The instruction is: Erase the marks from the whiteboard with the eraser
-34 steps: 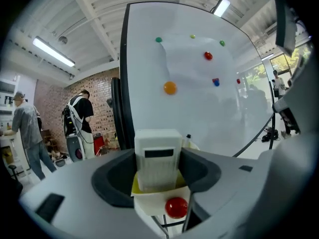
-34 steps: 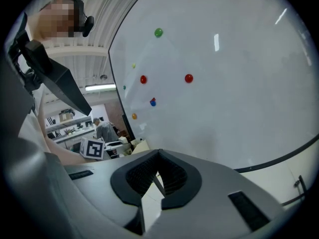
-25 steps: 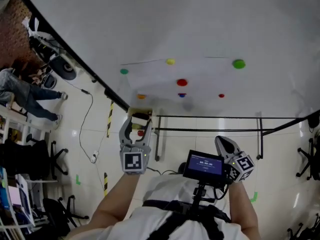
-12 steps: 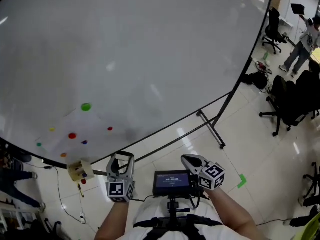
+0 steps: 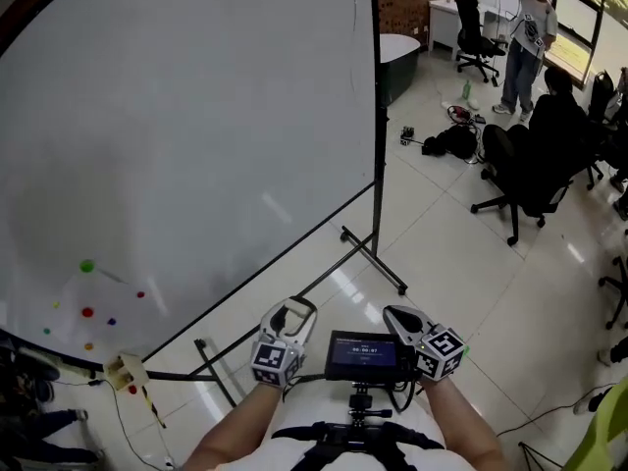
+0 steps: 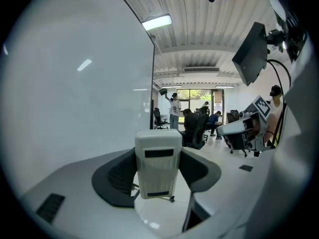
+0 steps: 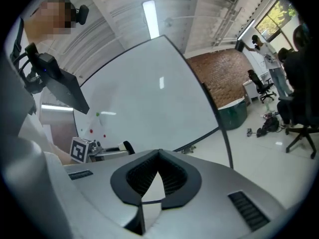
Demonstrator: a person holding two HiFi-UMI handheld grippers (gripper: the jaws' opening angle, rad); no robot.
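Note:
The whiteboard (image 5: pixel 196 135) fills the left of the head view; faint lines and small coloured magnets (image 5: pixel 87 265) sit near its lower left corner. My left gripper (image 5: pixel 297 309) is held low in front of my body, apart from the board. It is shut on a white block-shaped eraser (image 6: pixel 158 166), which stands upright between the dark pads. Beside it, my right gripper (image 5: pixel 404 317) is shut with nothing in it, its tips meeting (image 7: pixel 158 156). In the right gripper view the board (image 7: pixel 149 98) stands to the left with the magnets far off.
The board's black stand legs (image 5: pixel 373 258) reach across the shiny floor. A small box (image 5: pixel 126 369) sits on the board's tray at lower left. Office chairs (image 5: pixel 525 170) and people (image 5: pixel 525 27) are at the upper right. A screen (image 5: pixel 363 353) hangs at my chest.
The view has swung right along the board: the magnets slid from centre to the lower left corner, and the board's right edge and office came into sight. Both grippers stayed low, before my body.

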